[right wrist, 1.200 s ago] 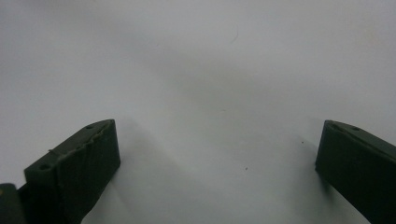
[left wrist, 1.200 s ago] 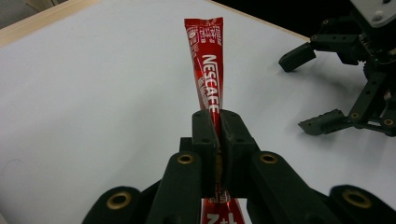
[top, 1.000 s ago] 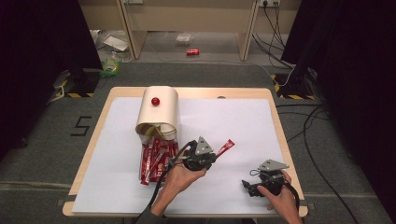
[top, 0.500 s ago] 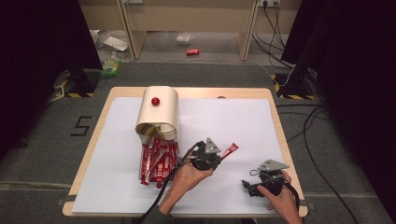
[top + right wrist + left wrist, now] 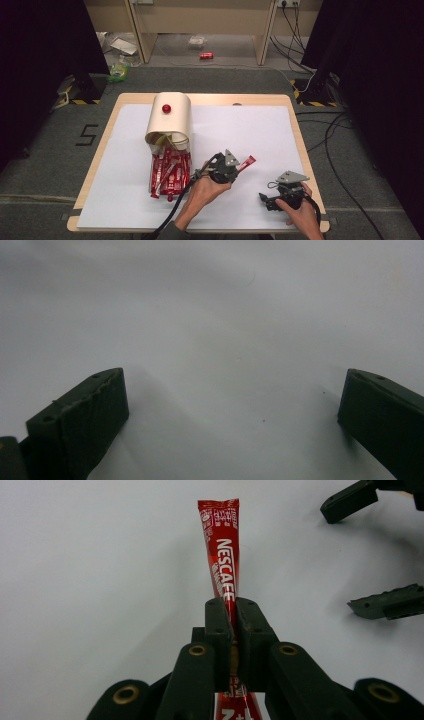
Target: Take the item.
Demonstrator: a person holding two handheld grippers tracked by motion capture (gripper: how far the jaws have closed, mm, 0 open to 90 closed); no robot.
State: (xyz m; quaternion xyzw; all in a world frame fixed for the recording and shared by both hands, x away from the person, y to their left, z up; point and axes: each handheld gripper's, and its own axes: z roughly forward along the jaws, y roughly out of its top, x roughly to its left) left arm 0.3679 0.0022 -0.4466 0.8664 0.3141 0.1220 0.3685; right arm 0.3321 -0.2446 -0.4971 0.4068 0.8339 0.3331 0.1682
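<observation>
A cream canister (image 5: 170,120) with a red knob (image 5: 166,108) lies on its side on the white table sheet (image 5: 240,125). A heap of red coffee sachets (image 5: 169,172) spills from its mouth. My left gripper (image 5: 238,167) is right of the heap, shut on one red Nescafe sachet (image 5: 248,162). In the left gripper view the jaws (image 5: 234,607) pinch the sachet (image 5: 222,550) near its lower part, and its long end sticks out ahead over the sheet. My right gripper (image 5: 270,200) rests near the front right edge, open and holding nothing (image 5: 232,390).
The right gripper's open jaws (image 5: 336,555) appear at the top right of the left gripper view, close to the held sachet. The table's wooden rim (image 5: 300,145) frames the sheet. Cables, litter and a red can (image 5: 206,55) lie on the floor beyond.
My left gripper, still holding the sachet, has shifted a little to the right and lower toward the sheet. The right gripper has stayed where it was.
</observation>
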